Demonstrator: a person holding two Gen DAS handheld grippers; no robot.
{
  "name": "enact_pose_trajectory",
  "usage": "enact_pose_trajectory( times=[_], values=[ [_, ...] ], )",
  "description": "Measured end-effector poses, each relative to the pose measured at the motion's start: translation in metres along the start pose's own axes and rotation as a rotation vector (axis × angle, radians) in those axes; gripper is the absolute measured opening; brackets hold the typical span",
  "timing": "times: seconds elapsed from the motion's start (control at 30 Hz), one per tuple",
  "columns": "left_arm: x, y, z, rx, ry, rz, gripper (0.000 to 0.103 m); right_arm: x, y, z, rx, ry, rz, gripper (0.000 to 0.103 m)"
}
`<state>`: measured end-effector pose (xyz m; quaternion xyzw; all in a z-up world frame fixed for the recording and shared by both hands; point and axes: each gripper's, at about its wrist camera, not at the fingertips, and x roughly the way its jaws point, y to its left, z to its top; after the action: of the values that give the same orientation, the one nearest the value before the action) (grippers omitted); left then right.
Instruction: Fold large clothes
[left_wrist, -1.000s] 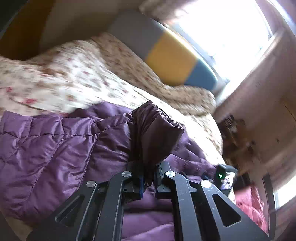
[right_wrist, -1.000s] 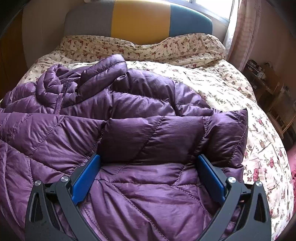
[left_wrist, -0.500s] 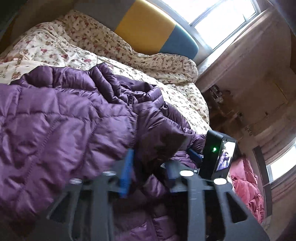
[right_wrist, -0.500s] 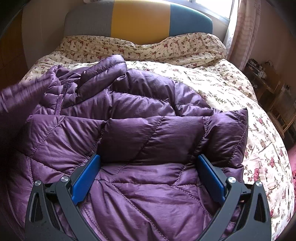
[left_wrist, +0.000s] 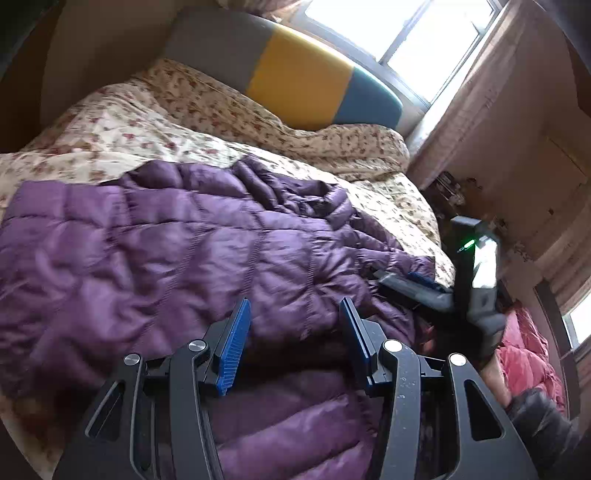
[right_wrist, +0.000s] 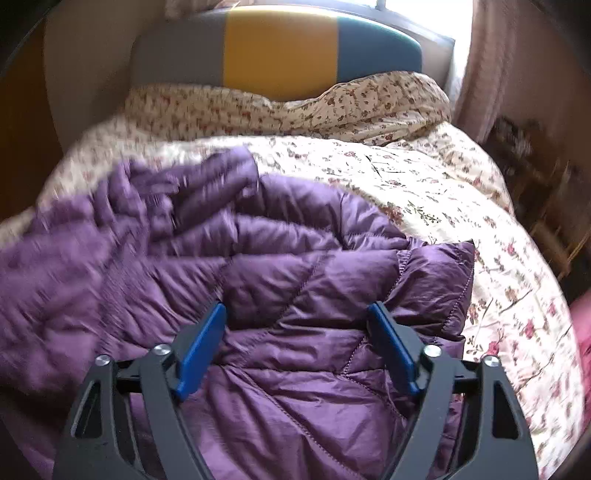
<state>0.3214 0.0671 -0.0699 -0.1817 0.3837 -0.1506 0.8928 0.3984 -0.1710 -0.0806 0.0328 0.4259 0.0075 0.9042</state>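
The purple quilted jacket (left_wrist: 192, 251) lies spread across the near part of the bed (left_wrist: 140, 133), one side already laid over the body but the whole thing rumpled, with the collar end bunched toward the far headboard (left_wrist: 295, 81). The left gripper (left_wrist: 291, 332) hovers over it with jaws parted and nothing between them, having just opened; the right gripper (right_wrist: 295, 336) has just been closing, its jaws wide apart and straddling a puffed panel near the jacket's right edge without pinching it. I judge the fold roughly midway: further folds and tidying remain
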Motion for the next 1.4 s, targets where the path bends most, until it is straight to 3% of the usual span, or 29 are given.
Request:
enact_pose_trajectory(
  times=[0.2, 0.3, 0.33, 0.37, 0.4, 0.43, 0.47, 0.5, 0.73, 0.97, 1.13, 1.4],
  values=[
    [-0.016, 0.02, -0.008, -0.037, -0.016, 0.027, 0.05, -0.014, 0.028, 0.011, 0.08, 0.057, 0.277, 0.075],
    [-0.023, 0.026, -0.008, -0.039, -0.029, 0.038, 0.05, -0.008, 0.053, 0.007, 0.059, 0.118, 0.342, 0.074],
    [-0.024, 0.027, -0.007, -0.039, -0.033, 0.04, 0.05, -0.006, 0.062, 0.004, 0.043, 0.137, 0.354, 0.071],
    [-0.026, 0.029, -0.006, -0.04, -0.037, 0.041, 0.05, -0.004, 0.068, 0.003, 0.025, 0.148, 0.356, 0.052],
    [-0.028, 0.03, -0.006, -0.041, -0.04, 0.043, 0.05, -0.004, 0.077, 0.001, -0.011, 0.153, 0.339, 0.036],
    [-0.03, 0.032, -0.005, -0.043, -0.047, 0.052, 0.05, -0.004, 0.081, 0.0, -0.028, 0.144, 0.319, 0.031],
    [-0.032, 0.033, -0.004, -0.044, -0.052, 0.057, 0.05, -0.006, 0.085, 0.0, -0.044, 0.13, 0.3, 0.018],
    [-0.034, 0.035, -0.004, -0.047, -0.058, 0.06, 0.05, -0.008, 0.086, 0.0, -0.059, 0.117, 0.277, 0.012],
    [-0.038, 0.055, 0.003, -0.088, -0.091, 0.142, 0.05, -0.014, 0.069, -0.002, -0.118, 0.055, 0.065, 0.009],
    [-0.022, 0.066, 0.011, -0.109, -0.085, 0.212, 0.05, -0.01, 0.03, -0.016, -0.119, 0.059, -0.069, 0.009],
    [-0.005, 0.063, 0.011, -0.064, -0.055, 0.251, 0.05, -0.012, 0.017, -0.026, -0.149, 0.055, -0.157, 0.009],
    [0.027, 0.061, -0.007, -0.017, 0.024, 0.265, 0.05, 0.006, -0.002, -0.043, -0.109, 0.085, -0.185, 0.009]
  ],
)
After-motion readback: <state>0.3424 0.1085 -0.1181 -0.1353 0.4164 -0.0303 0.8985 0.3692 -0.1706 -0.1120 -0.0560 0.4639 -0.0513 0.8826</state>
